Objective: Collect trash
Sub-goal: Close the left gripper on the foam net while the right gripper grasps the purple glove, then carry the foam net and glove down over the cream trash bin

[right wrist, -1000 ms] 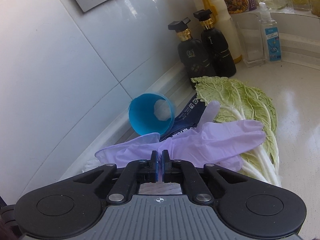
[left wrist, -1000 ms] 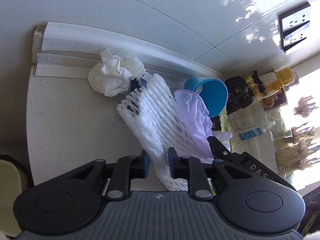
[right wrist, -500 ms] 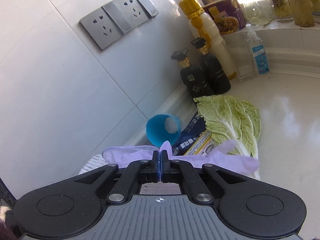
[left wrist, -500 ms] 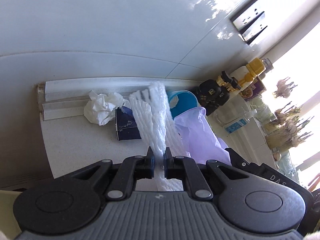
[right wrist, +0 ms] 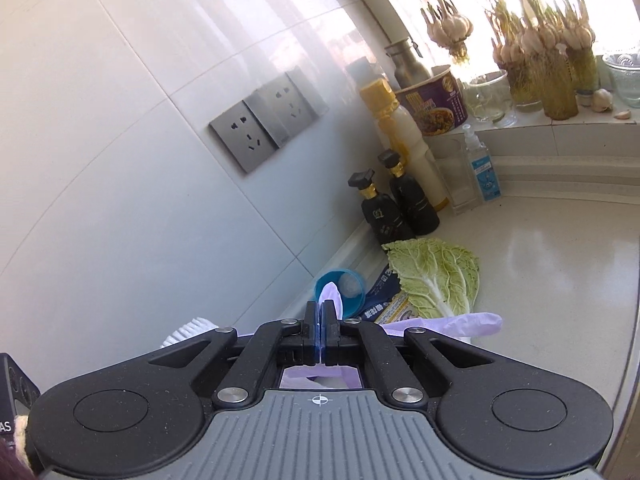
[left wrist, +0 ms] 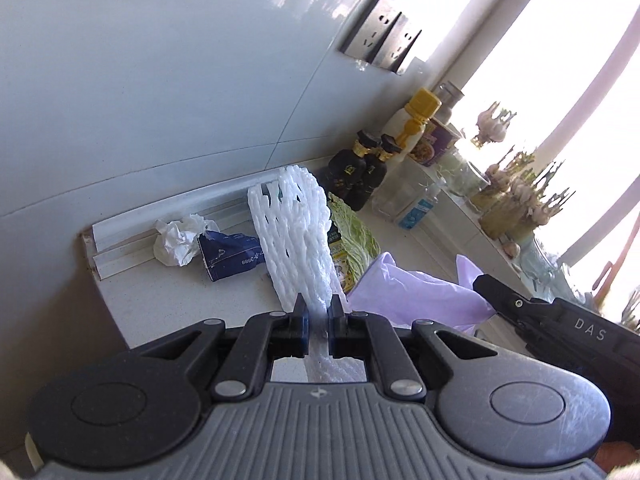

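My left gripper (left wrist: 318, 309) is shut on a white foam fruit net (left wrist: 298, 236) and holds it up above the counter. My right gripper (right wrist: 320, 312) is shut on a purple glove (right wrist: 452, 325), which hangs off both sides; the glove (left wrist: 416, 292) also shows in the left wrist view. On the counter lie a crumpled white tissue (left wrist: 180, 238), a dark blue packet (left wrist: 232, 256), a blue cup (right wrist: 347, 288) on its side, a printed wrapper (right wrist: 390, 300) and a cabbage leaf (right wrist: 440, 276).
Two dark sauce bottles (right wrist: 396, 212), a yellow-capped bottle (right wrist: 404, 140), a sanitizer bottle (right wrist: 482, 168) and a noodle cup (right wrist: 434, 104) stand along the tiled wall. Jars of sprouting garlic (right wrist: 560, 64) line the sill. Wall sockets (right wrist: 264, 124) sit above the counter.
Both grippers have lifted away from the counter, carrying the foam net and the purple glove up. The left jaws closed on the net during this second.
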